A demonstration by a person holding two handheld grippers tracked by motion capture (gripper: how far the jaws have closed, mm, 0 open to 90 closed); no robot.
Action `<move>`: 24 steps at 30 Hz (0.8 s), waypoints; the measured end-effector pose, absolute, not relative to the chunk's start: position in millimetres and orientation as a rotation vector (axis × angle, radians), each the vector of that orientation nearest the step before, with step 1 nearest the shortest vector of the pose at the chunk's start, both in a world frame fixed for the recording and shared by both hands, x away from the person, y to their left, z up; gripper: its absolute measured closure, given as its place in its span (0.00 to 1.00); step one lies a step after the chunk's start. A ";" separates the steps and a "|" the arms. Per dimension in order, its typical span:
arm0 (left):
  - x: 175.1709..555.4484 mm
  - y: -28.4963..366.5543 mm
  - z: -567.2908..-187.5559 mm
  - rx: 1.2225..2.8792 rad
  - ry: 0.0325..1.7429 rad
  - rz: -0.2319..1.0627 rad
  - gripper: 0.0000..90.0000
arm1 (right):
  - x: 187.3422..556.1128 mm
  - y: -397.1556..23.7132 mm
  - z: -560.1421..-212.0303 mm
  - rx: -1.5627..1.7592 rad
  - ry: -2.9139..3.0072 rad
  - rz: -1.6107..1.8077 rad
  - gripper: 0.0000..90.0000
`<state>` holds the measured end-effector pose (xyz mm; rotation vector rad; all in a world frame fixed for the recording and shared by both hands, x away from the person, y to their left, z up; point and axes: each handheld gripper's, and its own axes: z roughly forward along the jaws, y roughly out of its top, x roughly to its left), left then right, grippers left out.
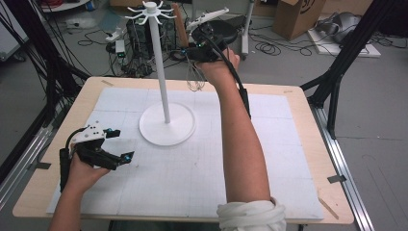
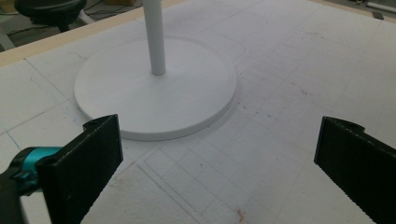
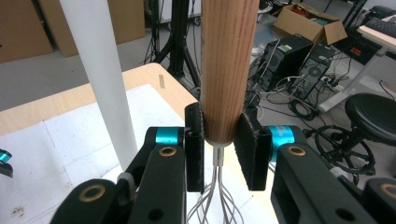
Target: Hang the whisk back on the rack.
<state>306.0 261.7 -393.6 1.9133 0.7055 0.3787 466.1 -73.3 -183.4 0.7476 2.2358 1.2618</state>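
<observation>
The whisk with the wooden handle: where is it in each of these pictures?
High view: the whisk hangs wires-down from the right gripper, raised at top centre, right of the white stand's pole.
Right gripper view: its wooden handle stands upright at centre, clamped between the two black jaws, wires below.
Left gripper view: not in it; open jaws face the stand's base.
Shared landmark: the white stand.
</observation>
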 end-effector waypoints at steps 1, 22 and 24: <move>305.9 261.4 -393.6 1.913 0.707 0.379 0.02 | 465.9 -73.7 -183.2 0.737 2.239 1.258 0.83; 306.0 261.5 -393.7 1.914 0.713 0.380 0.02 | 459.9 -75.4 -183.2 0.693 2.227 1.259 0.83; 306.2 261.1 -394.0 1.913 0.713 0.381 0.02 | 459.4 -75.7 -182.5 0.688 2.221 1.260 0.83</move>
